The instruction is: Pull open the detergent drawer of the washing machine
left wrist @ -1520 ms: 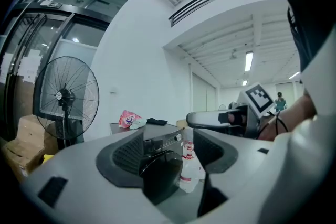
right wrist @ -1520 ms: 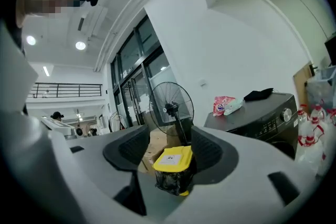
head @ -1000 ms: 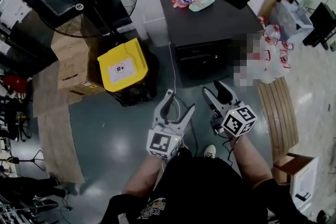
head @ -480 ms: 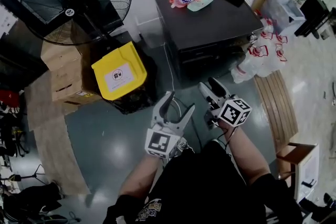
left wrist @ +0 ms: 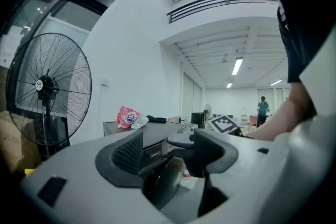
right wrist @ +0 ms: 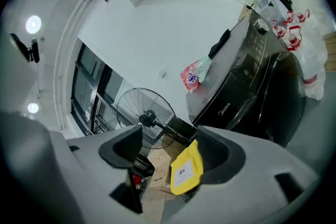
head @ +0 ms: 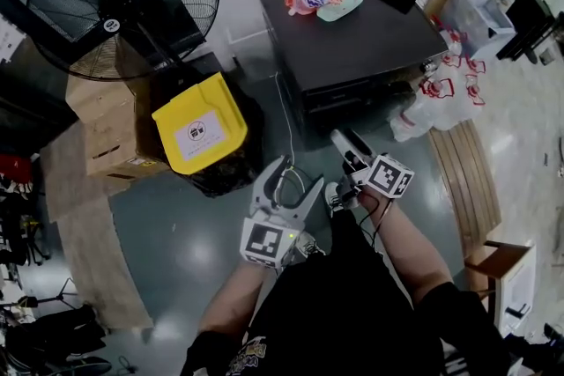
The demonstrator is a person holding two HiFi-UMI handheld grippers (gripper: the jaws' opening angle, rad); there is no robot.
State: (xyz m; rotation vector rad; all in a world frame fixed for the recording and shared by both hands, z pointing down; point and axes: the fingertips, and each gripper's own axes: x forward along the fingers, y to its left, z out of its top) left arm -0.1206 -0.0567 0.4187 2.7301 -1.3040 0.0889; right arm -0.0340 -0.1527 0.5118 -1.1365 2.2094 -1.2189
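**Head view.** The washing machine [head: 361, 35], at one o'clock, shows me mainly its top. Its front is steeply foreshortened, and I cannot pick out the detergent drawer. The stand of the fan [head: 123, 0], at eleven o'clock, disappears behind the yellow lid [head: 198, 123].

**Left gripper view.** My left gripper [left wrist: 168, 152] covers the machine's lower front. A person [left wrist: 261, 108] at three o'clock is too small to make out further.

**Right gripper view.** My right gripper [right wrist: 169, 157], its jaws opening with nothing between them, hides the bin beneath the yellow lid. The panel markings at two o'clock are too small to read.
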